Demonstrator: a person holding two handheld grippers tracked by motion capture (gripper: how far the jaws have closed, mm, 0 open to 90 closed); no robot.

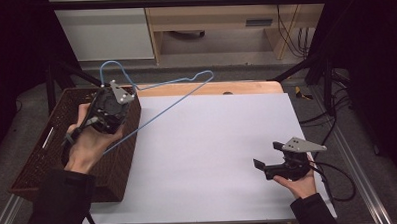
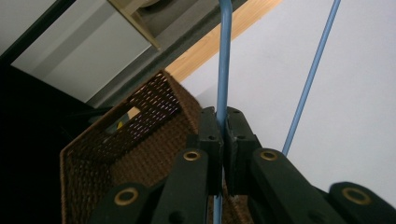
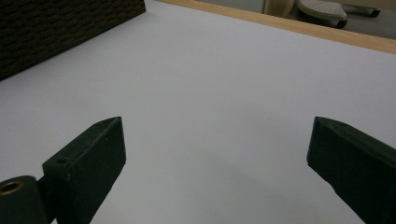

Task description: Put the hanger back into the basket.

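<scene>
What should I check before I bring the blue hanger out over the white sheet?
1. Grip on the blue wire hanger: ok. The left hand-held gripper has its jaws shut on one wire.
2. Hanger free of the brown wicker basket: cannot tell. Its lower end passes behind the hand and the basket wall in the high view.
3. Right hand-held gripper ready to receive: ok. Its jaws are wide open and hold nothing.
4. Landing spot on the white sheet: ok, bare between basket and right hand-held gripper.
5. Hanger hook free: ok, it points up beyond the basket, touching nothing visible.
</scene>
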